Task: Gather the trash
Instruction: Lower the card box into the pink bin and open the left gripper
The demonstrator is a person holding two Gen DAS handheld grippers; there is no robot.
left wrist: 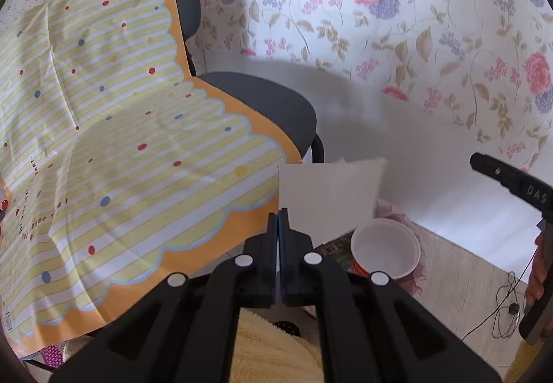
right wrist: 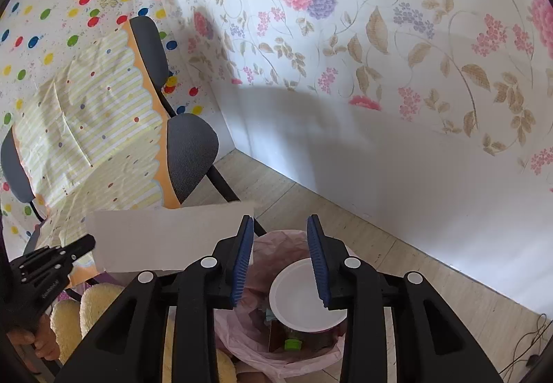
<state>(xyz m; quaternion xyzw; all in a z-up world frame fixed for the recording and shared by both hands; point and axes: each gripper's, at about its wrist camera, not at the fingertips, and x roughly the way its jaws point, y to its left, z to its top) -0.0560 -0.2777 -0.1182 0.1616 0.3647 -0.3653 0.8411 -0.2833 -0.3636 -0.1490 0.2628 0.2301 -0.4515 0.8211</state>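
Observation:
My left gripper [left wrist: 278,215] is shut on a sheet of white paper [left wrist: 328,196] and holds it up in the air; the paper also shows in the right wrist view [right wrist: 166,238], with the left gripper [right wrist: 86,245] at its left edge. My right gripper [right wrist: 279,227] is open and empty, above a bin lined with a pink bag [right wrist: 276,355]. In the bin lies a white paper cup [right wrist: 297,300] on other trash, with a green cap [right wrist: 293,345]. The cup [left wrist: 385,250] shows below the paper in the left wrist view, where the right gripper [left wrist: 484,163] enters at the right edge.
A grey chair [right wrist: 190,151] draped with a yellow striped cloth [left wrist: 114,141] stands to the left. A flowered wall [right wrist: 380,37] is behind the bin. A fluffy yellow item [right wrist: 79,314] lies at the lower left. A black cable [left wrist: 508,310] lies on the floor at the right.

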